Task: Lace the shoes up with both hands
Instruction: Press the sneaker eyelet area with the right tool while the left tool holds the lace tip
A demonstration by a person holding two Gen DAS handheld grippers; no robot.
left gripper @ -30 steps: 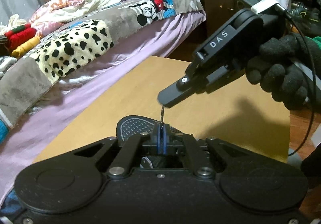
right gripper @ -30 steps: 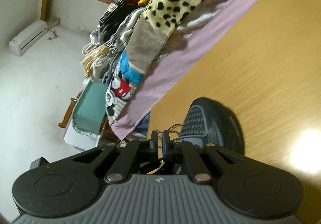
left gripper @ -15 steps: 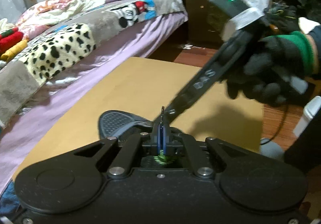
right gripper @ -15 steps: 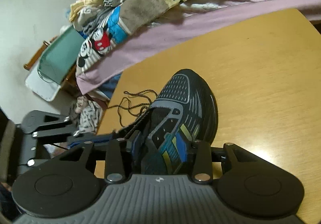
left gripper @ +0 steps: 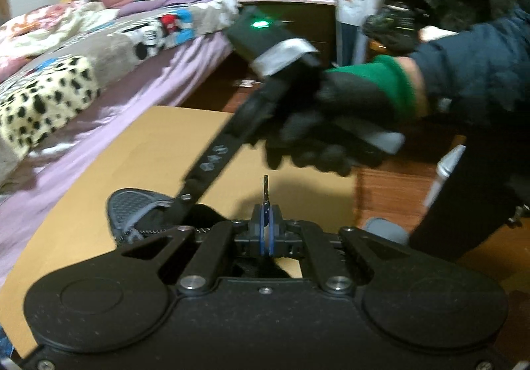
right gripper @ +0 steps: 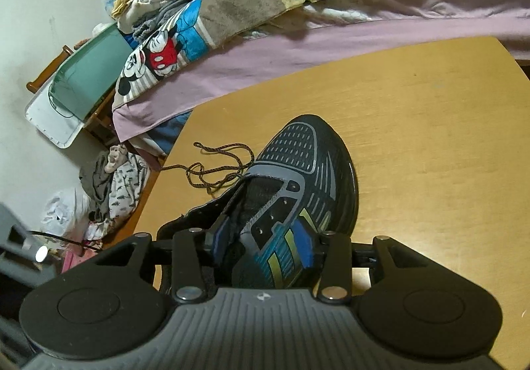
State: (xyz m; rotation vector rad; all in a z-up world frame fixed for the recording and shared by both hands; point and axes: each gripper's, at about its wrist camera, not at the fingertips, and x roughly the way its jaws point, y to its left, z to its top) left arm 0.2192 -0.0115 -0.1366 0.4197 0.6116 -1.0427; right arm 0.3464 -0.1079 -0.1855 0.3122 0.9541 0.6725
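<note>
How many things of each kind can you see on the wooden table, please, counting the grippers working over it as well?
Shoe: 1
Shoelace, loose beside the shoe: 1
Grippers: 2, the left gripper with jaws shut on the shoelace tip, the right gripper with jaws just opened astride the shoe's eyelet flap
Total: 4

Shoe (right gripper: 308,171) on table (right gripper: 430,125) — bed (right gripper: 331,48) behind
</note>
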